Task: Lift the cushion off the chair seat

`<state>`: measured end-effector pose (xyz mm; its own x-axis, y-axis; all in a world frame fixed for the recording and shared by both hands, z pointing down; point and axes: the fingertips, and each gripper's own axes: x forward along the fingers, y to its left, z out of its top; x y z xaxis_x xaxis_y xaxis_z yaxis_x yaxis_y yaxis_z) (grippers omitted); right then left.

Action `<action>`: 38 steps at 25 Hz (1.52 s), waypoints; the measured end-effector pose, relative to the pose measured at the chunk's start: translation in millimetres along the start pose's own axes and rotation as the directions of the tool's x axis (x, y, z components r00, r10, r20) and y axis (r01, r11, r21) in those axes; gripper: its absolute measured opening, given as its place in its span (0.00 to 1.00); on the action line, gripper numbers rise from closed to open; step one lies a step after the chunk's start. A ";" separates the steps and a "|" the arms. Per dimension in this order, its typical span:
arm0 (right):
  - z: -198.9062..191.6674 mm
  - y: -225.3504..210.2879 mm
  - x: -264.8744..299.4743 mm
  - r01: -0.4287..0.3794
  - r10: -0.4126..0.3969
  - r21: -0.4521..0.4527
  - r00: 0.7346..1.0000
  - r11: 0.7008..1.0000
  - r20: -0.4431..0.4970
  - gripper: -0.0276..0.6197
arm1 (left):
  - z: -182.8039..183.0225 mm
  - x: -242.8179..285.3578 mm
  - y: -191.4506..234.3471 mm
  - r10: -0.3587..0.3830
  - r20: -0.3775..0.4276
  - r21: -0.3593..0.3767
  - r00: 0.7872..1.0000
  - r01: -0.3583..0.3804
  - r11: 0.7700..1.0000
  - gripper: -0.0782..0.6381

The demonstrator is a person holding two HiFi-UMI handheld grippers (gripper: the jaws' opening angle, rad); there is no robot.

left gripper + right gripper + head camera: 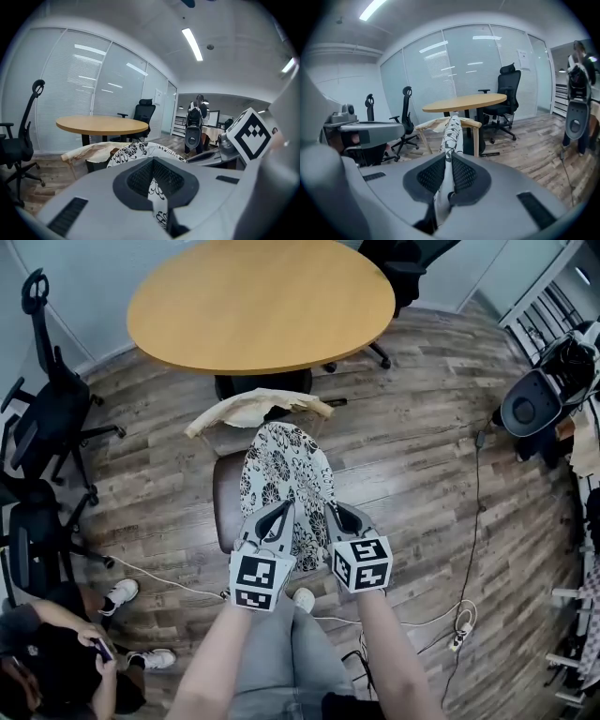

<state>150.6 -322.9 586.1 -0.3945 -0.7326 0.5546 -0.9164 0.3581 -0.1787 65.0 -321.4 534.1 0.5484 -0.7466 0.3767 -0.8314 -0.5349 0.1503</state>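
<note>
Cushion (281, 479) clamped at near edge by both grippers

Forearms extend forward from the lower edge of the head view, side by side and nearly parallel. The left gripper (274, 521) and right gripper (342, 517) point away from the person and slightly downward, marker cubes facing up. Each gripper's jaws are closed on the near edge of the floral cushion, with the fabric pinched between the pads. The cushion sits above the brown chair seat (223, 498) and stretches toward the backrest, which carries a beige cloth (248, 411). Whether its far end touches the chair cannot be told. A round tabletop (262, 301) stands beyond the chair.
</note>
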 end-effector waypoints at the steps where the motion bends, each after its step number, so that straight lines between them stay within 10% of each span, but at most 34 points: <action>1: 3.3 1.7 -4.4 -0.001 0.001 0.000 1.000 1.000 0.001 0.10 | 3.4 -2.1 -1.7 -0.003 0.001 0.004 1.000 0.003 1.000 0.11; 23: 77.5 18.0 -80.3 -0.009 0.017 -0.113 0.997 0.994 0.071 0.10 | 72.6 -36.1 -29.3 -0.024 0.022 0.071 0.999 0.022 0.997 0.11; 38: 155.7 33.3 -141.9 0.038 0.014 -0.217 0.972 0.975 0.234 0.10 | 158.8 -61.6 -47.3 -0.026 0.194 0.073 0.981 0.012 0.997 0.11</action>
<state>165.5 -297.1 374.9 -0.4122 -0.8428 0.3461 -0.8942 0.4470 0.0234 84.8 -313.0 358.7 0.5766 -0.7951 0.1878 -0.8161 -0.5712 0.0875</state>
